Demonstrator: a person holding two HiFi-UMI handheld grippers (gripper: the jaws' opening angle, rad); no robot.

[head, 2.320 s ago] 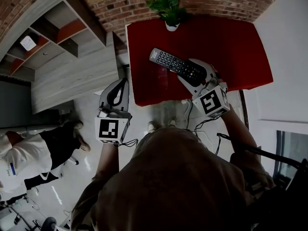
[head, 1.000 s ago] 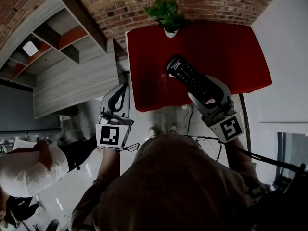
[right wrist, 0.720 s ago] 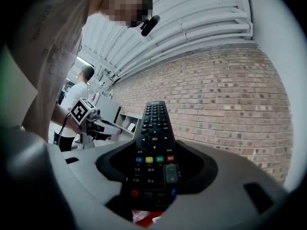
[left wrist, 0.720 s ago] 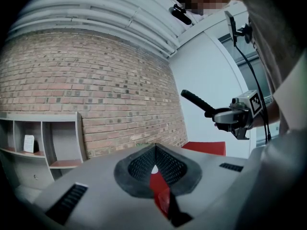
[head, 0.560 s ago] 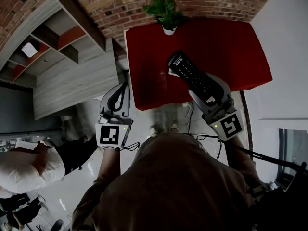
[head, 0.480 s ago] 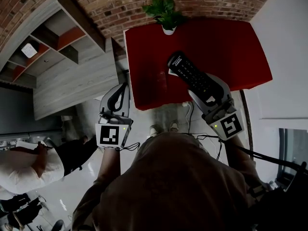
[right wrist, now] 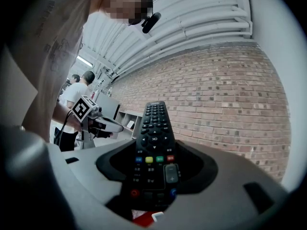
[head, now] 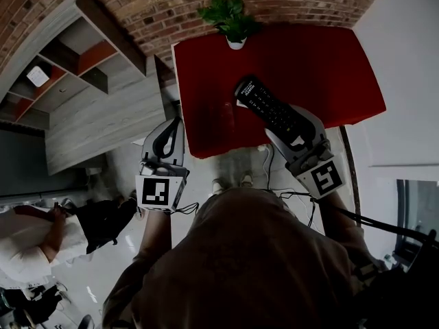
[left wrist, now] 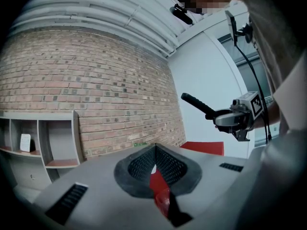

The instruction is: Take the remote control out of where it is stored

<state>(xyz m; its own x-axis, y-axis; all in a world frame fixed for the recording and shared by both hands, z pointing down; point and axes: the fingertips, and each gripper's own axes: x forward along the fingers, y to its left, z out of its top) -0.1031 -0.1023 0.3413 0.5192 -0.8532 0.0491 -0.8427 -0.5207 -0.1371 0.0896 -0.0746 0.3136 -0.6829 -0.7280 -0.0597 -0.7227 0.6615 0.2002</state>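
**lurker:** so is the remote out yet or what?

**me:** pretty much. My right gripper (head: 295, 130) is clamped on the lower end of the remote (head: 266, 105), buttons up. It's in the air over the near edge of the red table (head: 206, 81), right of centre in the head view. I can't see anywhere it might have been stored, and nothing touches it but my jaws.

**lurker:** anything move lately?

**me:** a couple of seconds back the remote lay flatter across the frame, pointing to the upper left, with my gripper closer to centre. Since then I've swung it to point more toward the plant (head: 230, 16) at the top, and my hand sits further right. Over the last half second, basically nothing: same spot, same grip.

**lurker:** and the other hand?

**me:** left gripper (head: 170, 127) is at lower left, off the table's edge, jaws pressed together on nothing. Hasn't budged.

**lurker:** so done?

**me:** I'd say the taking-out part is finished. At most it still needs setting down, and the table right below looks like the easy spot.
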